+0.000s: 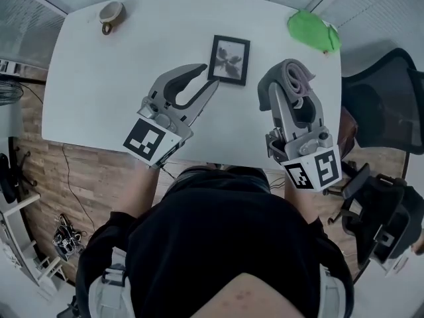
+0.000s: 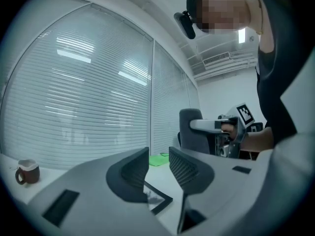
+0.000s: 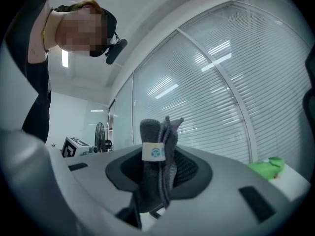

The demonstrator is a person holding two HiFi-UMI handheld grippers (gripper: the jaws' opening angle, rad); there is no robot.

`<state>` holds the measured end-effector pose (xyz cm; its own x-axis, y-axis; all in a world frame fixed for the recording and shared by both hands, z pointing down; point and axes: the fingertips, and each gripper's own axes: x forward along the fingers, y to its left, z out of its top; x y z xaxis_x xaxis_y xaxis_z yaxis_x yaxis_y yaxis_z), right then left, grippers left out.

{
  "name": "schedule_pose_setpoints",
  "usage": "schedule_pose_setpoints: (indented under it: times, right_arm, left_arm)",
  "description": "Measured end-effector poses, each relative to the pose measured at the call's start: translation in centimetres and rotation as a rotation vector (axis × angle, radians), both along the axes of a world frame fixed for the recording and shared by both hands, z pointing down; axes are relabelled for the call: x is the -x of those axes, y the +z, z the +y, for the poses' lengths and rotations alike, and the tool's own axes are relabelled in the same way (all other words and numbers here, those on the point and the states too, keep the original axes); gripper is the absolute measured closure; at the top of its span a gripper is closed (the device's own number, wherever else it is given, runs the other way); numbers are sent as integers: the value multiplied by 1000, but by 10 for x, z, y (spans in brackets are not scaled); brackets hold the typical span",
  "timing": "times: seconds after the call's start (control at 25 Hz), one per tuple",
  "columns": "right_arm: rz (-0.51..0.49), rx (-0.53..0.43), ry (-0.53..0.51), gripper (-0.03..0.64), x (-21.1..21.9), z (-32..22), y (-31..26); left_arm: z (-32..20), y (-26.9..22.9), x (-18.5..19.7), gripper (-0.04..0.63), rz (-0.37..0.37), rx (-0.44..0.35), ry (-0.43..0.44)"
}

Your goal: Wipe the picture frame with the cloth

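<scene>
We judged the small black rectangular picture frame (image 1: 230, 59) to be light and rigid, probably glazed and so fragile on its face, and liable to slide on the smooth white worktop (image 1: 119, 85) under any sideways rub. In our assessment the sound hold was on the dark border at the near left corner, clear of the print, so as to steady it while it was wiped. The frame lay flat near the middle of the worktop, between the two grippers, and showed a pale grey print of a leafy sprig inside a narrow black border. The left gripper (image 1: 209, 77) had its jaws spread with nothing pinched. Its tips stood just beside the frame's near left corner, and we could not confirm contact. The right gripper (image 1: 288, 95) had its jaws pressed on the folded grey cloth (image 1: 293, 78), which bore a small white label. We judged the cloth soft and limp, apt to flop beyond the jaws. It hung just to the right of the frame, apart from it.
</scene>
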<state>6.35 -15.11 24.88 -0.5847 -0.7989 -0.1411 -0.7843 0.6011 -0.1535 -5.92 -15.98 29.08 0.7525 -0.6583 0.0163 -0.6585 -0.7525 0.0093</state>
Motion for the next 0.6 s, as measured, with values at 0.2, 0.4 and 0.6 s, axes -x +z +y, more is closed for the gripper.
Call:
schedule_pose_setpoints:
  times: [0.2, 0.4, 0.6]
  right_arm:
    - [38, -2, -7, 496, 2, -10, 9]
    - [71, 21, -8, 496, 1, -19, 25]
    - [70, 58, -8, 497, 0, -23, 38]
  left_arm:
    - [-11, 29, 0, 378, -48, 63, 10]
    - [-29, 70, 1, 324, -116, 115, 7]
    - [-39, 110, 0, 311, -223, 194, 19]
